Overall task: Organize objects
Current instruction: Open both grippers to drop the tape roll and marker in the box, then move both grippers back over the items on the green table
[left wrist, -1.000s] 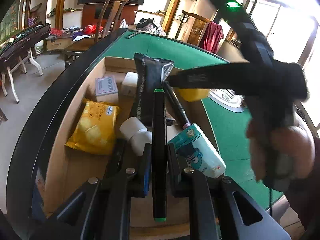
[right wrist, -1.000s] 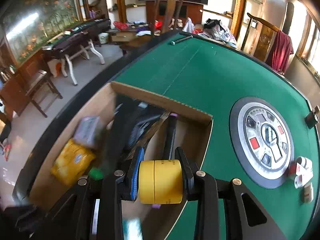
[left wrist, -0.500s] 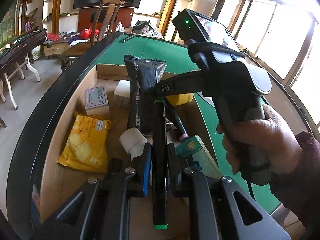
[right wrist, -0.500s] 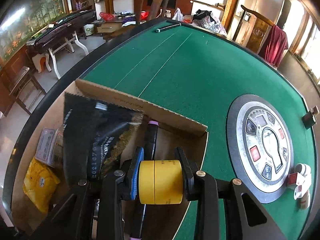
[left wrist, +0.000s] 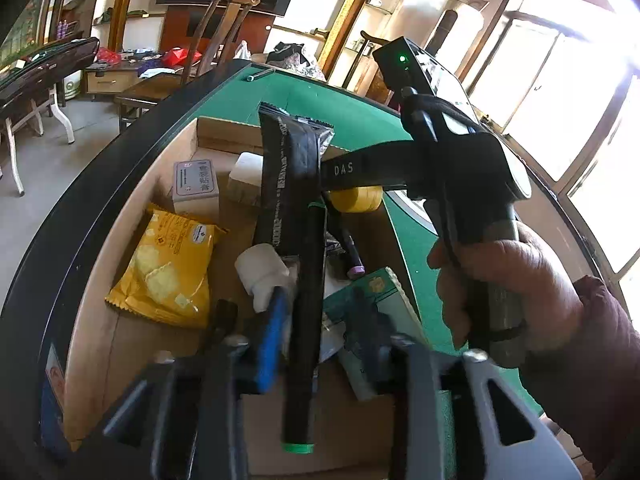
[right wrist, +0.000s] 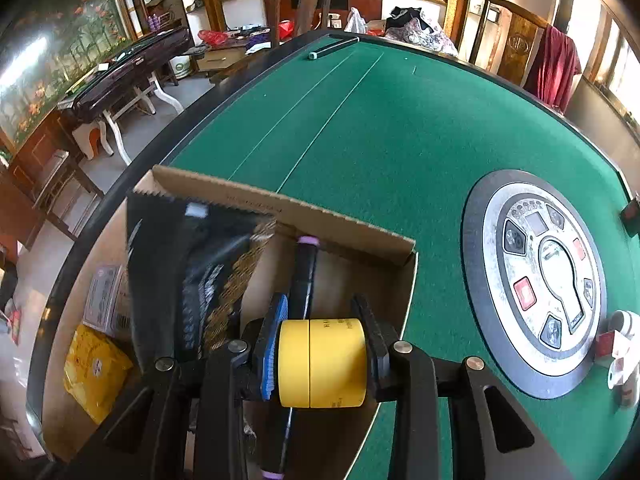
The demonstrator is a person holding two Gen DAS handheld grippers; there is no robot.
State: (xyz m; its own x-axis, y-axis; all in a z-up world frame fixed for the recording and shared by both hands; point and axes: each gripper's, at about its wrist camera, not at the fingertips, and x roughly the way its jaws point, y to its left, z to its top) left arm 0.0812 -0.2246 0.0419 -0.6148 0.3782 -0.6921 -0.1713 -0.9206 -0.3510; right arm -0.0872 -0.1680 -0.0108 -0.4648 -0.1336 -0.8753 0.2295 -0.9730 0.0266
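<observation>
Left wrist view: the left gripper (left wrist: 320,344) is seen spread, its fingers blurred by motion, with a black marker with green end caps (left wrist: 306,312) lying between them; contact with either finger cannot be told. Below sits an open cardboard box (left wrist: 100,280) on the green worktop (left wrist: 240,96). In the box are noted a yellow snack packet (left wrist: 168,276), a small grey-lidded carton (left wrist: 196,184), a white bottle (left wrist: 262,276), a tall black foil pouch (left wrist: 288,184) standing tilted, a pink-capped marker (left wrist: 352,256), and a teal printed packet (left wrist: 380,304). The right gripper is held by a hand (left wrist: 492,288) over the box's far right corner, a yellow tape roll (left wrist: 356,200) showing beneath its finger.

Right wrist view: the right gripper (right wrist: 322,360) is pressed onto the yellow tape roll (right wrist: 322,362), pinched by its flat faces, above the box's right end. Beneath it the pink-capped marker (right wrist: 304,276) lies against the box wall (right wrist: 280,204). The black foil pouch (right wrist: 188,276) stands left, the yellow packet (right wrist: 94,368) beyond. A round control panel (right wrist: 540,276) is set in the worktop (right wrist: 380,120).
</observation>
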